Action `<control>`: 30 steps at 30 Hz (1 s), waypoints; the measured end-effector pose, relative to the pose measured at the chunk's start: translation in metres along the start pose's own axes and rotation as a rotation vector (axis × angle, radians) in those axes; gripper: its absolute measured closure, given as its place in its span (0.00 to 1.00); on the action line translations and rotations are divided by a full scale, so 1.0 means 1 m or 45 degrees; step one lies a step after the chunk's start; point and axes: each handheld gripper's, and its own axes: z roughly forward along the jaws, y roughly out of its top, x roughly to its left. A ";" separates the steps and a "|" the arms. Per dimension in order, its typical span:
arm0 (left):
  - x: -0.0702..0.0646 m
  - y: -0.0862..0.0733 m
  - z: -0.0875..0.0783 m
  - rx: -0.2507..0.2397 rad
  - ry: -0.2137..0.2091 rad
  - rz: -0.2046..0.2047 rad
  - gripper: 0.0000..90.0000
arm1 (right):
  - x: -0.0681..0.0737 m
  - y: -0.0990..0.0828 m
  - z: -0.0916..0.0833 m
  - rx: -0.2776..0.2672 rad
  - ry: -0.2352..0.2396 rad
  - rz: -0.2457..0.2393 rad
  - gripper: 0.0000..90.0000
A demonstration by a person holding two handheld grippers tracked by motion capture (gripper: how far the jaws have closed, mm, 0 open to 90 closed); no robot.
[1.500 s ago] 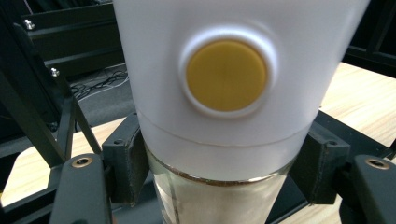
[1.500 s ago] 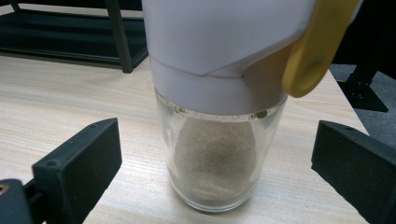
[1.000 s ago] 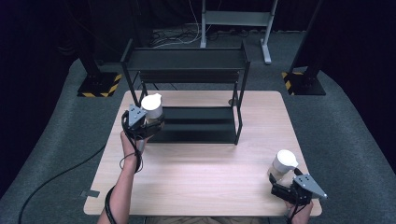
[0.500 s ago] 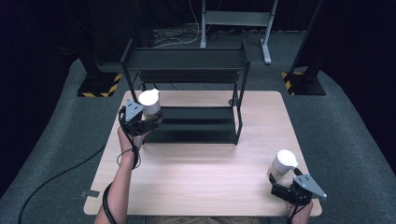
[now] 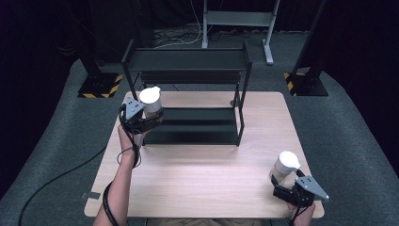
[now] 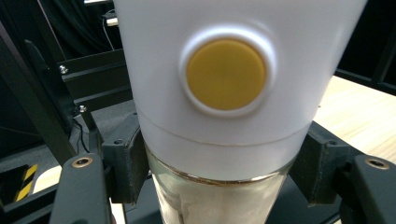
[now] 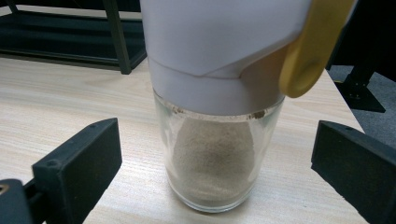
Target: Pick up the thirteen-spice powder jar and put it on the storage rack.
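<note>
White-capped glass jar (image 5: 150, 100) is sitting clamped in your left gripper (image 5: 141, 115) in the high view; you are holding it up at the left front post of the black shelf rack (image 5: 188, 61), level with the gap above the lower shelf (image 5: 193, 126). A second jar (image 5: 285, 165) is standing on the wooden table (image 5: 197, 188) near its right front corner, with your right gripper (image 5: 296, 190) resting just behind it.

Left gripper view: the jaws are pressing on the clear glass just under the white cap (image 6: 233, 70), one pad (image 6: 128, 163) on each side. A yellow button (image 6: 226, 74) is facing the camera. The grip looks firm.

Right gripper view: the jaws are standing wide, well clear of the glass jar (image 7: 217, 154), which is holding pale powder and resting on the table, cap (image 7: 219, 42) on and yellow flap (image 7: 310, 46) hanging at its right.

Judgement: you are mid-placement of the first jar onto the rack. Next, you need to carry it past the post, set it down upright on a shelf, then release.
</note>
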 end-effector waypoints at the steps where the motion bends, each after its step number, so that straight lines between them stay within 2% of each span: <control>1: 0.000 0.000 0.000 -0.001 -0.001 -0.002 0.33 | 0.000 0.000 0.000 0.000 0.001 -0.001 0.01; 16: 0.009 0.011 0.003 -0.005 -0.018 -0.029 0.33 | -0.001 -0.001 0.000 -0.004 0.003 -0.001 0.01; 30: 0.012 0.028 0.001 -0.022 -0.034 -0.009 0.33 | 0.000 -0.001 -0.001 -0.008 -0.004 0.006 0.00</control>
